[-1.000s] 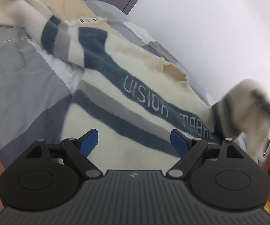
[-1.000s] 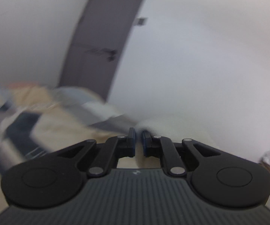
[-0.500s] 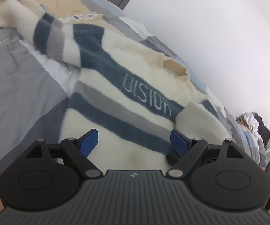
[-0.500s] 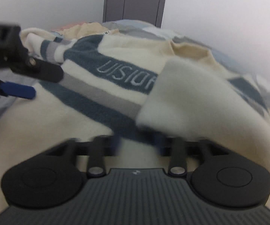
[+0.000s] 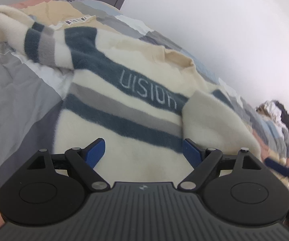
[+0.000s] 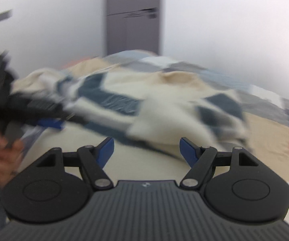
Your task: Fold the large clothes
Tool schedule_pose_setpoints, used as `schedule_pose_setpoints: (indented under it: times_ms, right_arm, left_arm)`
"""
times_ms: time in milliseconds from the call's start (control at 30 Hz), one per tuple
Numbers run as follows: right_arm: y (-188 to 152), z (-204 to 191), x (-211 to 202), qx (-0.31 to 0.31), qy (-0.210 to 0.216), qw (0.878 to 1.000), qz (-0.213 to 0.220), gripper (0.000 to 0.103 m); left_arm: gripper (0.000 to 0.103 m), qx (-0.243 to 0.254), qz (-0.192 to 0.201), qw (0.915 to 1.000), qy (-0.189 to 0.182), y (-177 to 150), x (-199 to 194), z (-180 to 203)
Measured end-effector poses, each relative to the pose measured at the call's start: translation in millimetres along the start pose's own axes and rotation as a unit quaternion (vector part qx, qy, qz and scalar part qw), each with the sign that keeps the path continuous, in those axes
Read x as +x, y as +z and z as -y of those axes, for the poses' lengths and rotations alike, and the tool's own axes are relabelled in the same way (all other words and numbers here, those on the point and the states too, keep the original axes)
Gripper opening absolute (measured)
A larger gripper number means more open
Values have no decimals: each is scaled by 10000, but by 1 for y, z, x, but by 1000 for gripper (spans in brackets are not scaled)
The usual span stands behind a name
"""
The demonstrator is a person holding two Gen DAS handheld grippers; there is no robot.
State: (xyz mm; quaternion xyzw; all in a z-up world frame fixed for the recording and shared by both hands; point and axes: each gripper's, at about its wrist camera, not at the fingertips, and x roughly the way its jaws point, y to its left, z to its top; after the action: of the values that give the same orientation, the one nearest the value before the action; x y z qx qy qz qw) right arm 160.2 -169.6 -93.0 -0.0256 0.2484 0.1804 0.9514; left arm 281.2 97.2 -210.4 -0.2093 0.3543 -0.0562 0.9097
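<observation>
A second ago the right gripper [image 6: 146,150] was pinched shut with the sleeve [image 5: 210,118] swinging through the air; now its jaws are opening with nothing between them, and the sleeve is lying folded across the sweater [image 5: 112,92], covering the end of the lettering. The left gripper [image 5: 143,152] is hanging wide open over the near hem, gripping nothing, much as before. The sweater is lying spread on the bed [image 5: 11,92], under a patchwork cover of grey, white, beige and pink squares, creased and smooth-looking. Plain white walls are standing behind, with a dark grey door [image 6: 133,18] at the far end and a heap of clothes [image 5: 275,114] far right. The sweater is looking thick and fuzzy, cream with dark blue and grey bands (the right view is badly blurred), with a beige collar [image 5: 176,58].
</observation>
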Motion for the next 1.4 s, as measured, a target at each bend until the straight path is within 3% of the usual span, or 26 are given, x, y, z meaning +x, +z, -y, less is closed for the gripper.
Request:
schedule_pose_setpoints:
  times_ms: [167, 267, 500, 733, 833, 900, 1000, 1233, 1400]
  right_arm:
    - [3, 52, -1, 1278, -762, 9889, 12, 74]
    - [-4, 74, 8, 1612, -1055, 9810, -236, 74]
    - [-12, 80, 39, 1712, -449, 9823, -615, 74]
    - [-13, 72, 62, 1469, -350, 9862, -674, 73]
    - [-16, 70, 66, 1427, -374, 9866, -699, 54]
    - [-16, 70, 66, 1413, -412, 9871, -638, 29]
    - [-15, 66, 58, 1384, -350, 9890, -395, 17]
    - [1, 33, 21, 1052, 83, 9942, 183, 14]
    - [21, -3, 8, 836, 471, 9949, 326, 14]
  left_arm:
    - [87, 421, -242, 9985, 269, -14, 10, 12]
    - [87, 693, -278, 9961, 463, -18, 16, 19]
    - [87, 832, -275, 9944, 585, -19, 21, 25]
    - [87, 511, -260, 9975, 403, -12, 17, 18]
    - [87, 304, -284, 9987, 277, -11, 15, 15]
    - [87, 201, -351, 9991, 158, -11, 14, 14]
    - [87, 113, -319, 9994, 72, -10, 10, 12]
    - [87, -183, -141, 9994, -243, -1, -7, 4]
    - [87, -470, 111, 9978, -462, 11, -26, -7]
